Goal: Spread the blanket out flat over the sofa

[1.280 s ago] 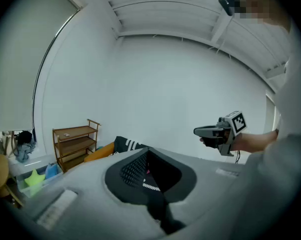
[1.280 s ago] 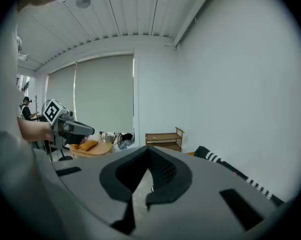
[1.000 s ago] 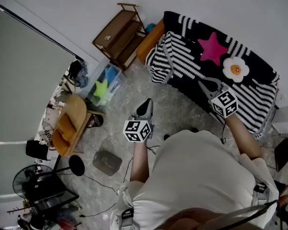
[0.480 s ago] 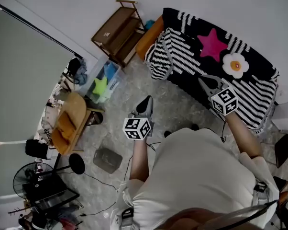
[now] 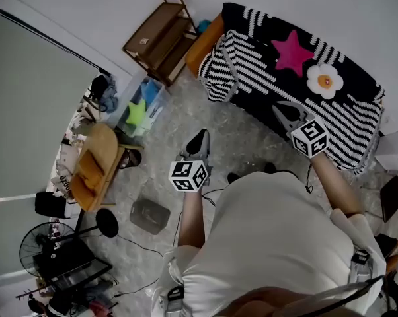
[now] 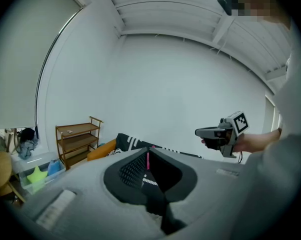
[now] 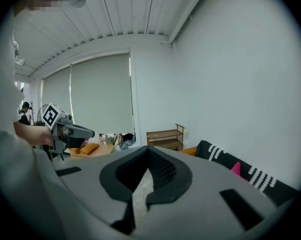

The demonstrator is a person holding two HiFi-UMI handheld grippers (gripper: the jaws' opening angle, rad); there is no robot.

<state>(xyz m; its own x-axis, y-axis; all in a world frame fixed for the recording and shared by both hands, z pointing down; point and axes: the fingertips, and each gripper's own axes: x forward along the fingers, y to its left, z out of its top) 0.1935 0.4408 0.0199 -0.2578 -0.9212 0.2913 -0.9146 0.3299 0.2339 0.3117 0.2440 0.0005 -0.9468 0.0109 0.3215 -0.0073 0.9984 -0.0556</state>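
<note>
Left hand-held gripper (image 5: 201, 137) and right hand-held gripper (image 5: 282, 111) both closed, empty; risk: grabbing blanket (image 5: 272, 88) off-corner bunches it further, dragging it off sofa (image 5: 203, 45).

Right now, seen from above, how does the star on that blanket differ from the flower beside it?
The star is pink, the flower white with an orange centre. The star has sharp points, the flower rounded petals. The star lies nearer the wooden shelf, the flower further from it. Both sit on the black-and-white blanket.
</note>
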